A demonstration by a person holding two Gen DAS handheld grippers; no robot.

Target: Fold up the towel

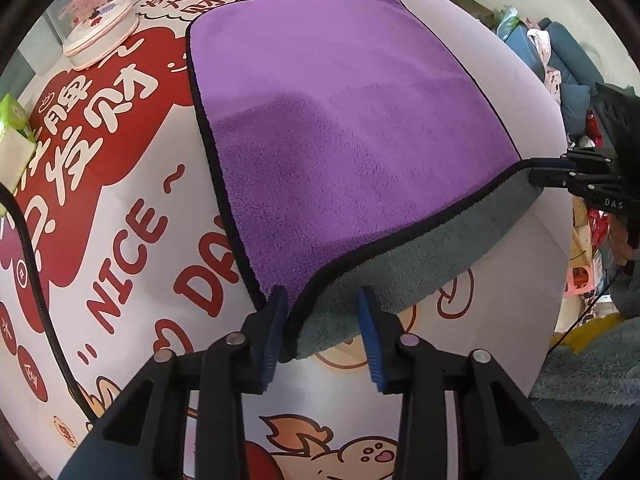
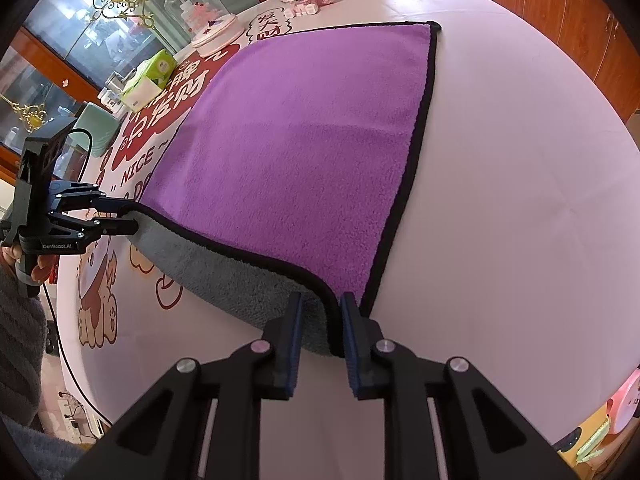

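Fingers (image 2: 294, 344) at towel (image 1: 340, 120) corners, lengthwise away

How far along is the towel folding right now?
Barely begun. The purple towel mostly lies flat on the table. Its near edge is lifted, grey underside showing. The right claw pinches one near corner. The left claw straddles the other, jaws apart in its own view. Carrying that edge across remains.

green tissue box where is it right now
The green tissue box sits at the far left of the table, beside the red printed patch, between the glass dome and the left gripper; it shows at the left wrist view's left edge.
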